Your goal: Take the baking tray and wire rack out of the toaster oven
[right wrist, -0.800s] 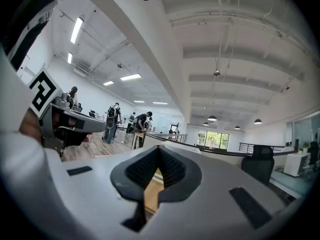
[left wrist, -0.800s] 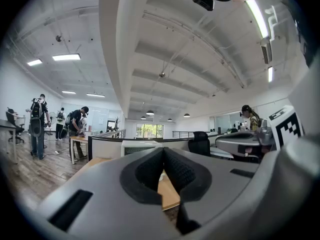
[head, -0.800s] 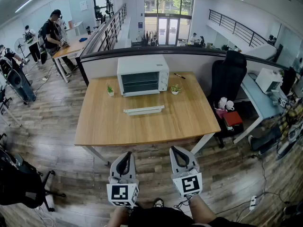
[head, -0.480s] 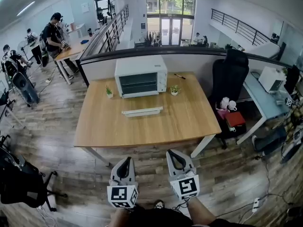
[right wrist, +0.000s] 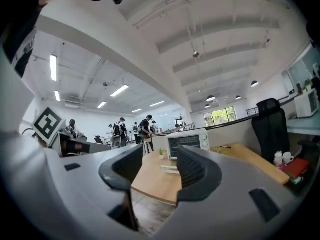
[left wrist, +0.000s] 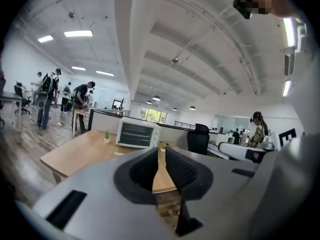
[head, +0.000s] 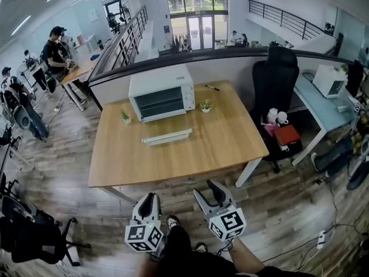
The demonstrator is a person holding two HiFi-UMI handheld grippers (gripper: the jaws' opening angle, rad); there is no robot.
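1. A boxy white toaster oven (head: 161, 93) is set at the far side of the light wooden worktop (head: 230, 146). Its dark glass door is shut, and what it holds cannot be made out.
2. A control panel is seen on the oven's right side.
3. A long pale flat item (head: 167, 137) is laid on the worktop near the oven's front, apart from it.
4. A small potted plant (head: 124, 116) is placed left of the oven and a second potted plant (head: 205, 105) right of it.
5. The left tongs (head: 149, 202) are held low before the worktop's near edge, well apart from the oven, pressed together on nothing.
6. The right tongs (head: 211, 193) are held beside them, spread, with nothing between.
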